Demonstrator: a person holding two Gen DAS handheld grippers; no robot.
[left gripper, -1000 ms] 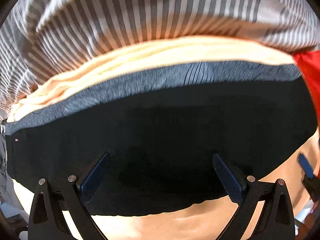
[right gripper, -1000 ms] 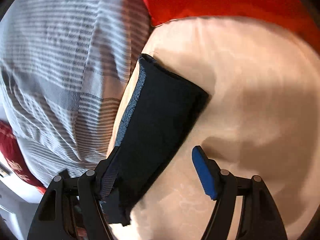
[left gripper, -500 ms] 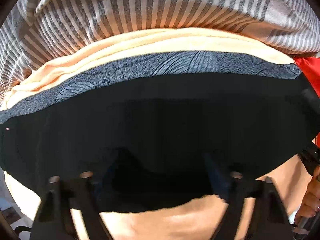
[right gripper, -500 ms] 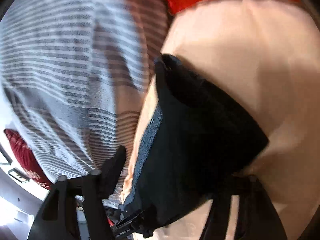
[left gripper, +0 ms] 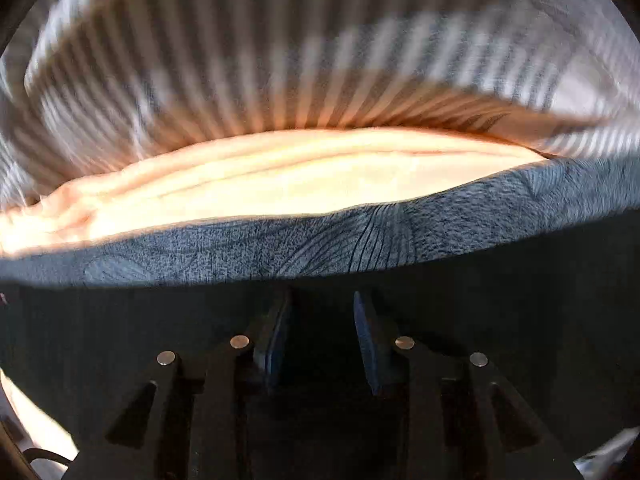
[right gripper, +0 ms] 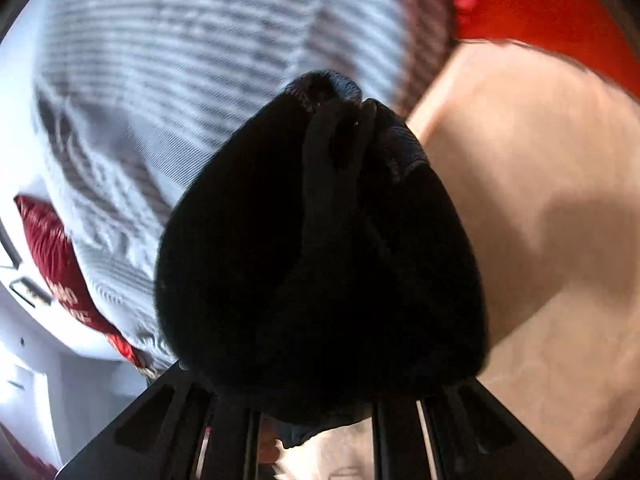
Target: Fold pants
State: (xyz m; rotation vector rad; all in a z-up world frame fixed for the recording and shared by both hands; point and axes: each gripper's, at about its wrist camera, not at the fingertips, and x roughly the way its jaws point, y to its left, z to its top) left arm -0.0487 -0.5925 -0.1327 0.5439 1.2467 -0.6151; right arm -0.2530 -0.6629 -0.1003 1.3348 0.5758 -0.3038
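The dark pants lie folded on a peach sheet, with a blue-grey patterned band along their far edge. My left gripper is closed down on the near part of the dark cloth, its blue pads a narrow gap apart with fabric between them. In the right wrist view the pants hang as a dark bunch over my right gripper, which is shut on them; its fingertips are hidden by the cloth.
A grey and white striped blanket is heaped beyond the pants and also shows in the right wrist view. The peach sheet lies to the right. A red cushion sits at the far right, a red bag at left.
Both grippers went from wide open to closed on the pants. The right gripper has gathered and lifted its end into a bunch. The left moved in over the cloth.
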